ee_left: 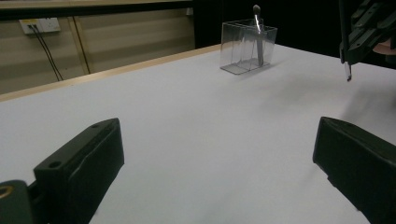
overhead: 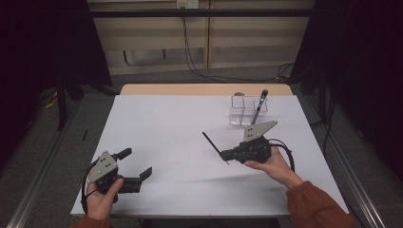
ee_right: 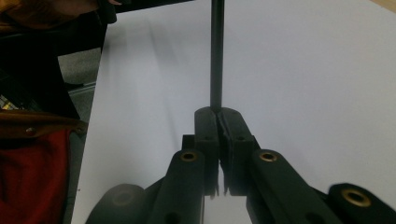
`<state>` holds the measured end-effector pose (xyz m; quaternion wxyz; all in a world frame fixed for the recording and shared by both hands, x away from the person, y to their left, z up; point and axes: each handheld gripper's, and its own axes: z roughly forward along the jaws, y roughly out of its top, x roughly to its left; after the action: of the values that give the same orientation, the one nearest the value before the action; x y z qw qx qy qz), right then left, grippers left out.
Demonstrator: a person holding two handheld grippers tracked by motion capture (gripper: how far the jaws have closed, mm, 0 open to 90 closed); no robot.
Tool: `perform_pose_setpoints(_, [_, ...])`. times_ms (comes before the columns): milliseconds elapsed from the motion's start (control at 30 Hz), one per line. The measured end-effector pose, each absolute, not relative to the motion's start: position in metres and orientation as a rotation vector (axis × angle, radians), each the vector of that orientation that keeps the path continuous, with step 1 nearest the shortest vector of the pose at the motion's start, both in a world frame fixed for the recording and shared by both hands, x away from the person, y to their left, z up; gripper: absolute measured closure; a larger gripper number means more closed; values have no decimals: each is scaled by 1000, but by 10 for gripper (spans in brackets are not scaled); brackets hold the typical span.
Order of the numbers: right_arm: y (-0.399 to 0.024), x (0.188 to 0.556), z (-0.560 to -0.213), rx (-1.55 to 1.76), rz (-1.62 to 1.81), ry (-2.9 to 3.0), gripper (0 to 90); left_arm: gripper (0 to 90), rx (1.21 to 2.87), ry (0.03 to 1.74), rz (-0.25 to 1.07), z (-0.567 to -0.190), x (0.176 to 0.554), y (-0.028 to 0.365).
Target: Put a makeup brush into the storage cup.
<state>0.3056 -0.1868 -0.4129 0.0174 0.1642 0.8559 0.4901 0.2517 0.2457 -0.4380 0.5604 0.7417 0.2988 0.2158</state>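
Left gripper [overhead: 138, 164] is resting with jaws spread wide on the white table [overhead: 166, 142]; right gripper [overhead: 224, 155] is pinching a thin black stick [overhead: 212, 145] above mid-table; clear plastic holder [overhead: 247, 110] is carrying one brush [overhead: 260, 105]; no legible writing.

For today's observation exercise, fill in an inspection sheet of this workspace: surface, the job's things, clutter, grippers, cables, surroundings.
Surface: white table top, wooden strip along its far edge.
Job's things: thin black stick clamped in the right gripper; clear holder at the far right of the table, with a dark brush standing tilted in it.
Clutter: nothing seen.
Grippers: left gripper open, low over the near left of the table; right gripper shut on the stick.
Cables: one trails from each gripper; others hang from the wall socket.
Surroundings: dark curtains either side, grey floor.
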Motion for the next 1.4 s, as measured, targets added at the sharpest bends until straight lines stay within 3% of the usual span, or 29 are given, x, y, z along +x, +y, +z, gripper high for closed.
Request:
perform_pose_setpoints(567, [-164,305,-408,405,1349,2793,872,19,1754,701,505,-438,252,245])
perform_pose_setpoints(1400, [-130,303,-396,168,757,3051,871,19,1801,671,486,-439,251,241])
